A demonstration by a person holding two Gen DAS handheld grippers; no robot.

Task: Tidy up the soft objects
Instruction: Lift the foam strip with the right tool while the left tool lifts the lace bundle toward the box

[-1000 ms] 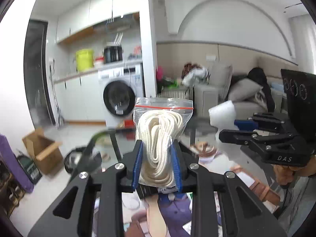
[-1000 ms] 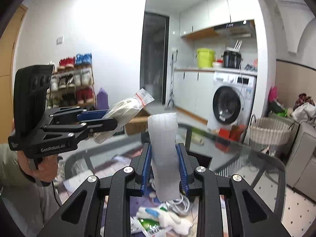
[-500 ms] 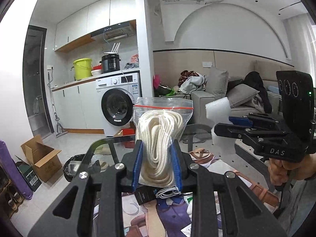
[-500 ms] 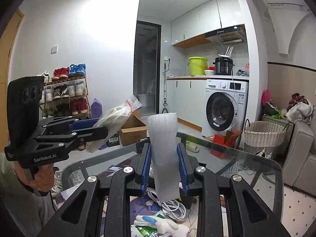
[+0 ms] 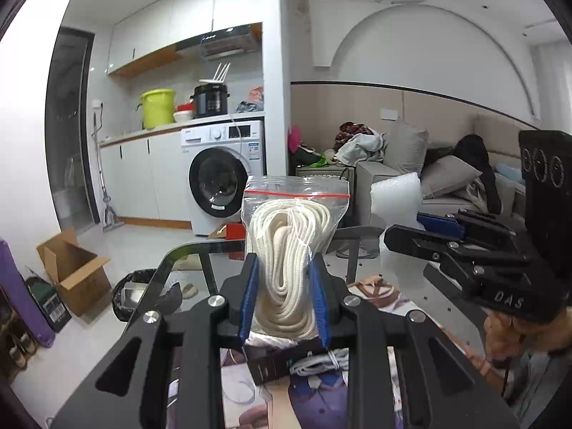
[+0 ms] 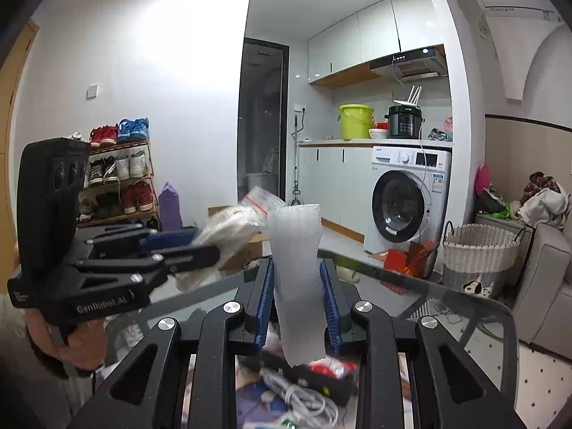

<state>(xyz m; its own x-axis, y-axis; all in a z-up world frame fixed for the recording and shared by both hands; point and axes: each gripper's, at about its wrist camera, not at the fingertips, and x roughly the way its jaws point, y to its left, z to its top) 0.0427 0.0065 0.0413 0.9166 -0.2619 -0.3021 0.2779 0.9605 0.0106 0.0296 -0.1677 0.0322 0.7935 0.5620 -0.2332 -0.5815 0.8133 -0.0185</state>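
Note:
My left gripper is shut on a clear zip bag of coiled white rope, held upright above the glass table. The bag also shows blurred in the right wrist view, held by the left gripper at the left. My right gripper is shut on a strip of white bubble wrap, held upright. The right gripper and its bubble wrap show in the left wrist view at the right, level with the rope bag.
Under the grippers the table holds a black box, white cables and a printed mat. Beyond stand a washing machine, cardboard box, wicker basket, shoe rack and sofa.
Both grippers keep their hold. The left gripper has swung closer to the right one, so the rope bag now nearly meets the bubble wrap; both views have tilted slightly upward.

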